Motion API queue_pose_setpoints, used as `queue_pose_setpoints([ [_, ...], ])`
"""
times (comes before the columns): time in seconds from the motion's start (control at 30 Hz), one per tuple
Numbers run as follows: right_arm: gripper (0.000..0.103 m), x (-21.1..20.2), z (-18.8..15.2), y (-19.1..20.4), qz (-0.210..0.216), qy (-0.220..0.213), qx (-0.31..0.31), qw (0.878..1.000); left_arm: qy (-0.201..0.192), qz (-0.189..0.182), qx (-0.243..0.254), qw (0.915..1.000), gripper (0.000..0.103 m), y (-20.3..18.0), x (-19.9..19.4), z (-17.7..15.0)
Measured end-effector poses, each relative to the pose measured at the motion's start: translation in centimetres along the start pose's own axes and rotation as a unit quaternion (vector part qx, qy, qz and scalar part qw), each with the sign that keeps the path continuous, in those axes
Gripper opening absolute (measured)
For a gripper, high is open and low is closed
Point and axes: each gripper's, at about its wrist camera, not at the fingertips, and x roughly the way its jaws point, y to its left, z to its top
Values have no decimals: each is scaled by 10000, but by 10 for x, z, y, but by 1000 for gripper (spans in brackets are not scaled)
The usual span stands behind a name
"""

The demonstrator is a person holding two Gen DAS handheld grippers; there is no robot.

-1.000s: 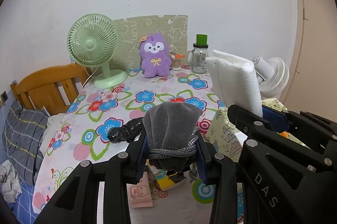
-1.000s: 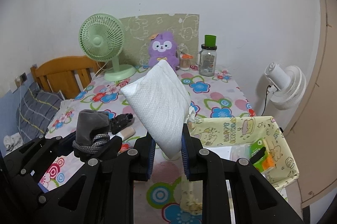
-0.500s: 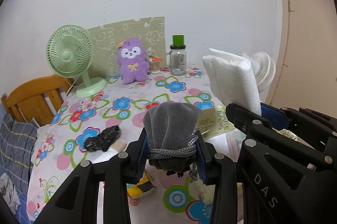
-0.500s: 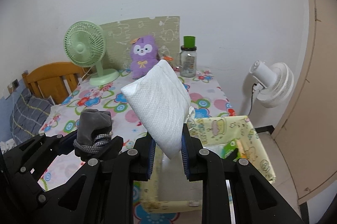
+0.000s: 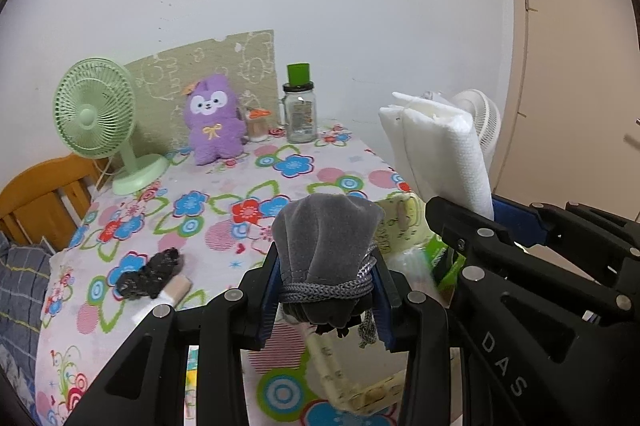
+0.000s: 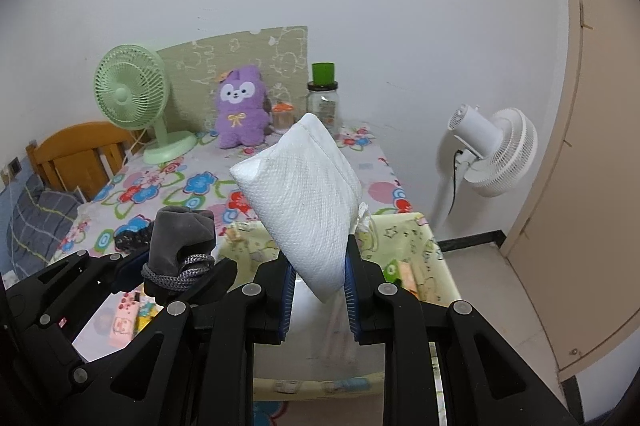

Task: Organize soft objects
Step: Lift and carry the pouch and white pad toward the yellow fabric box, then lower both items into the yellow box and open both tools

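Note:
My left gripper (image 5: 326,290) is shut on a grey velvet drawstring pouch (image 5: 326,246), held in the air above the table's near edge; the pouch also shows in the right wrist view (image 6: 180,246). My right gripper (image 6: 318,276) is shut on a white textured tissue pack (image 6: 304,198), held above a pale yellow fabric bin (image 6: 424,238). The pack also shows in the left wrist view (image 5: 440,154), to the right of the pouch. A purple plush toy (image 5: 214,120) stands at the back of the table. A black soft item (image 5: 150,274) lies on the floral tablecloth.
A green desk fan (image 5: 96,118) and a glass jar with a green lid (image 5: 301,110) stand at the table's back. A white floor fan (image 6: 496,150) stands right of the table. A wooden chair (image 5: 40,202) is at the left. A beige door (image 6: 592,146) is at the right.
Both grippers have pulled back and up from the table with their loads still held. The table looks farther away and the yellow bin now lies beneath the grippers.

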Motion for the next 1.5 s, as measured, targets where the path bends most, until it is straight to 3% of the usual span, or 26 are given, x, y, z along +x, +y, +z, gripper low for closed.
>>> queue_pose_setpoints([
  [0.3, 25, 16, -6, -27, -52, 154, 152, 9998, 134, -152, 128, 9997, 40, -23, 22, 0],
  [0.57, 25, 36, -17, -41, 96, 416, 249, 9988, 510, -200, 150, 9984, 42, -33, 47, -6],
  [0.63, 25, 40, -19, -43, 108, 479, 289, 9984, 634, -251, 95, 9976, 46, -34, 52, -7],
  [0.73, 26, 43, -24, -45, 140, 567, 296, 9979, 682, -215, 100, 9974, 61, -36, 55, -11],
  [0.8, 29, 46, -25, -45, 174, 622, 285, 9975, 673, -153, 118, 9975, 74, -37, 56, -12],
  [0.83, 35, 48, -26, -45, 215, 670, 260, 9972, 716, -105, 132, 9973, 76, -37, 56, -13],
  [0.97, 71, 44, -28, -48, 207, 486, 350, 9980, 657, -169, 122, 9976, 86, -37, 52, -13],
  [1.27, 85, 37, -25, -42, 158, 384, 437, 9982, 584, -212, 111, 9980, 88, -32, 44, -11],
  [1.5, 88, 27, -24, -32, 130, 302, 420, 9986, 481, -155, 71, 9987, 92, -23, 30, -11],
])
